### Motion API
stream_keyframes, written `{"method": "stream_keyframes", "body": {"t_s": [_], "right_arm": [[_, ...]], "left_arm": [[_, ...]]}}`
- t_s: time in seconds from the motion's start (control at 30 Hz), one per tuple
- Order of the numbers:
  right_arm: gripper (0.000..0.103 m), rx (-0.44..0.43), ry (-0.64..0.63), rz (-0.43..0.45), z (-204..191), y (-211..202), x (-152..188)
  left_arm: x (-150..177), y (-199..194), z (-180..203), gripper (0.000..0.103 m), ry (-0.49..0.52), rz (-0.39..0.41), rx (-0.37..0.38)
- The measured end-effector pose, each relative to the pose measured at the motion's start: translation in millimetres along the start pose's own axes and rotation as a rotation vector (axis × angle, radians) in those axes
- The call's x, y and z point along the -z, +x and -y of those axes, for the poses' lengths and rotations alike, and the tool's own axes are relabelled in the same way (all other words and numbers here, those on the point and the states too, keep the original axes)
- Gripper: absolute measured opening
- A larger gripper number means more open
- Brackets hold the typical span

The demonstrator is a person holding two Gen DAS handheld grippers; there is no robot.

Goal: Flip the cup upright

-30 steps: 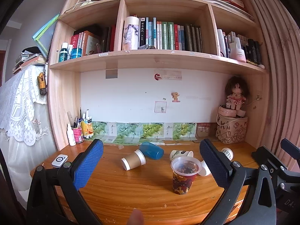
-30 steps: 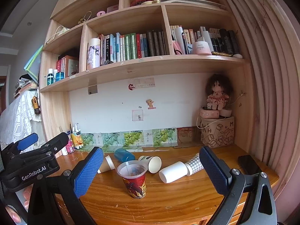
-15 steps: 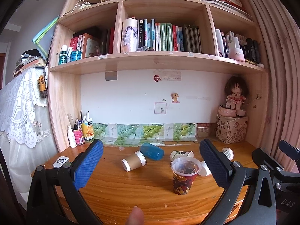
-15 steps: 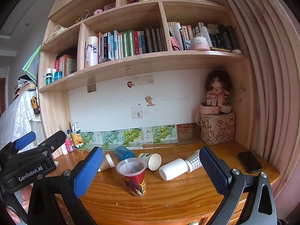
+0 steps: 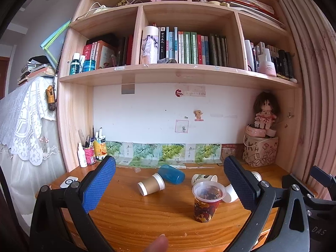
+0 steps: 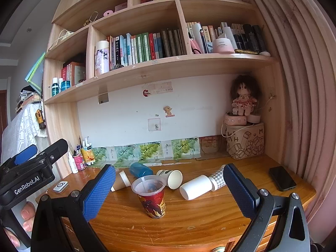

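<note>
A red patterned plastic cup (image 5: pixel 206 201) (image 6: pixel 151 196) stands upright near the desk's front. Behind it several cups lie on their sides: a brown paper cup (image 5: pixel 151 186) (image 6: pixel 120 183), a blue plastic cup (image 5: pixel 171 174) (image 6: pixel 140 169), a leaf-print paper cup (image 5: pixel 203 178) (image 6: pixel 171 178), a white cup (image 5: pixel 230 194) (image 6: pixel 196 187) and a checked cup (image 6: pixel 217 177). My left gripper (image 5: pixel 169 185) is open and empty, held back above the front edge. My right gripper (image 6: pixel 169 191) is open and empty, to the right of the left one (image 6: pixel 27 168).
The wooden desk (image 6: pixel 210 216) sits under bookshelves. A black phone (image 6: pixel 282 178) lies at the right. A small white device (image 5: pixel 69 181) lies at the left. A pen pot and bottles (image 5: pixel 89 153) stand back left. A printed bag with a doll (image 5: pixel 260 151) stands back right.
Both grippers have pulled back and risen slightly, still open. The cups have not moved.
</note>
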State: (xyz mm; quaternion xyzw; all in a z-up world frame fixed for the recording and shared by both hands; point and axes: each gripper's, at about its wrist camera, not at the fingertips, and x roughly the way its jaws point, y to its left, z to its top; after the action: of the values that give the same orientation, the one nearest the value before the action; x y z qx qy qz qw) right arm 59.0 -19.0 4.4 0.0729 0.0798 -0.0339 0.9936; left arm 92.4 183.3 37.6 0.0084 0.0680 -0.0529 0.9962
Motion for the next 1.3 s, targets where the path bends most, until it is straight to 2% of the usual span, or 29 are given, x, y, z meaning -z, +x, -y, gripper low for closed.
{"method": "stream_keyframes", "body": {"t_s": [1.3], "right_arm": [[0.103, -0.013, 0.01, -0.035, -2.0, 2.5, 3.0]], "left_arm": [[1.2, 2.3, -1.7, 0.103, 0.011, -0.018, 0.013]]}}
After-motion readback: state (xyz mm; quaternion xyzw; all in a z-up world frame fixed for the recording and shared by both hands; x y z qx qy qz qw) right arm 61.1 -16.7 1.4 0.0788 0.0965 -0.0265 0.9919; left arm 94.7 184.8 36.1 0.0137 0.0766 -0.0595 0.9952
